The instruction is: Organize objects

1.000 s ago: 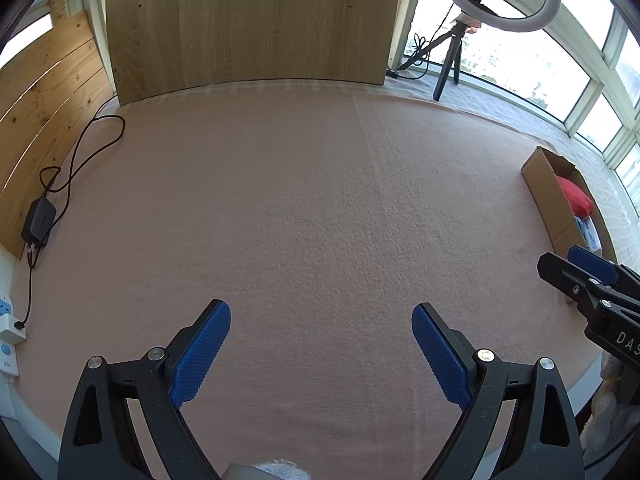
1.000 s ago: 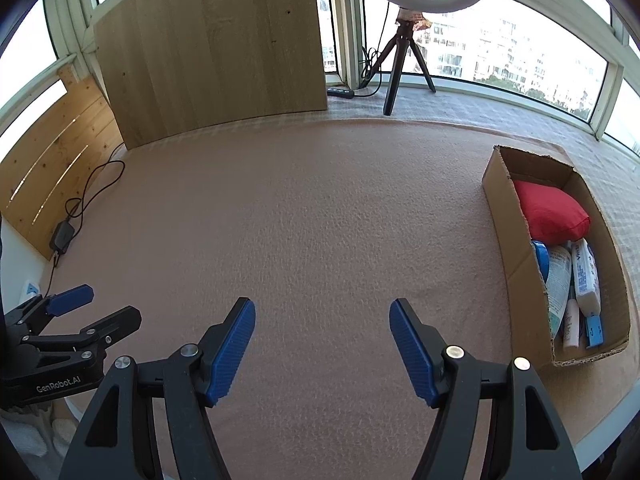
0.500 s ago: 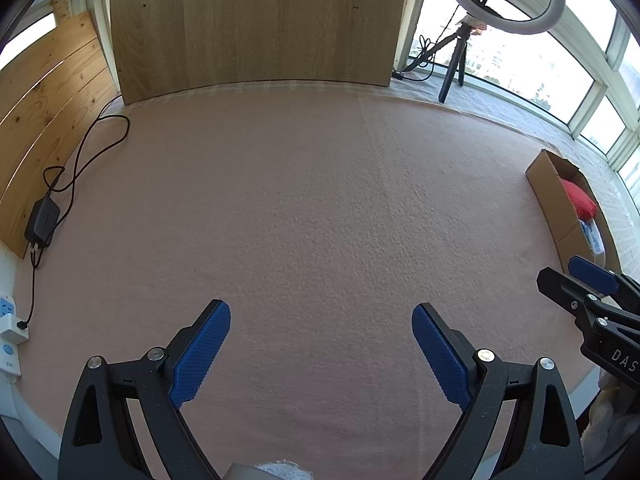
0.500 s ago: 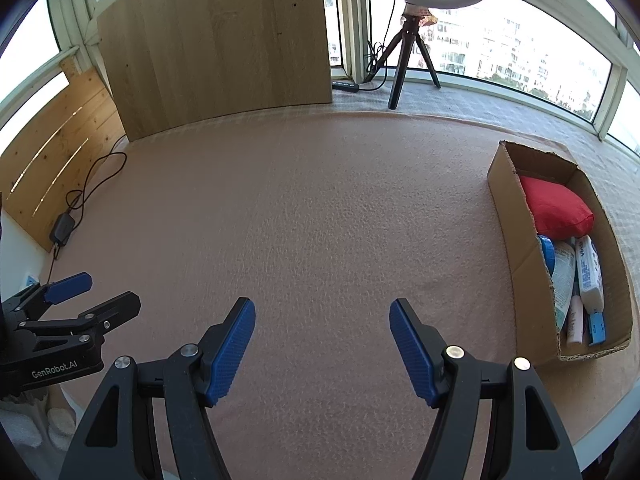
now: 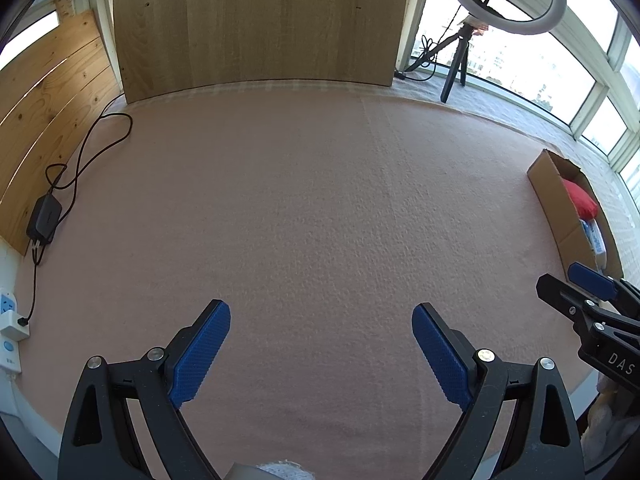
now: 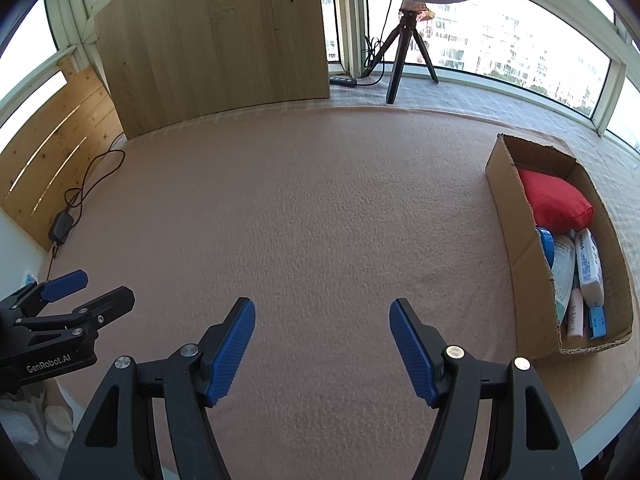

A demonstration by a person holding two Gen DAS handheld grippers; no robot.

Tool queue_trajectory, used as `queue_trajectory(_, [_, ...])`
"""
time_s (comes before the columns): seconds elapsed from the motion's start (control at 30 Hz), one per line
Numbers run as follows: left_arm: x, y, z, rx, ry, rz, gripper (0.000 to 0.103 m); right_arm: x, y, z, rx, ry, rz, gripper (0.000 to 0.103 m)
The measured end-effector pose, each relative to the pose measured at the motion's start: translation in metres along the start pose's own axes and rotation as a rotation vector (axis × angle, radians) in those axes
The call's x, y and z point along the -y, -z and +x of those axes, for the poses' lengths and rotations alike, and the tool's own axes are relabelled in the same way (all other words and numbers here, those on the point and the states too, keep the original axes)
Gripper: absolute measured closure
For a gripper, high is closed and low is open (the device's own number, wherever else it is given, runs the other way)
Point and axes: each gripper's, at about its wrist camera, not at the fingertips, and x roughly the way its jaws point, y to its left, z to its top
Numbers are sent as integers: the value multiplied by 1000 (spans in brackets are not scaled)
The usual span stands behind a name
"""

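A cardboard box stands at the right of the pink cloth-covered table. It holds a red pillow, a white bottle, a blue tape roll and other small items. The box also shows in the left wrist view. My left gripper is open and empty over the near table. My right gripper is open and empty, left of the box. Each gripper shows in the other's view: the right one, the left one.
A wooden board leans at the back. A ring light on a tripod stands behind the table. A black power adapter with its cable lies at the left edge, by a wooden panel and a wall socket.
Both grippers have drawn back and up a little, so the box looks slightly farther away. Both stay open and empty.
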Motion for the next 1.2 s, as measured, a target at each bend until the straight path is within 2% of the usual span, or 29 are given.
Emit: queue_trajectory(1.2, [-1,4,1,-4,-9,4,8,3,2,0,-16,8,11,37])
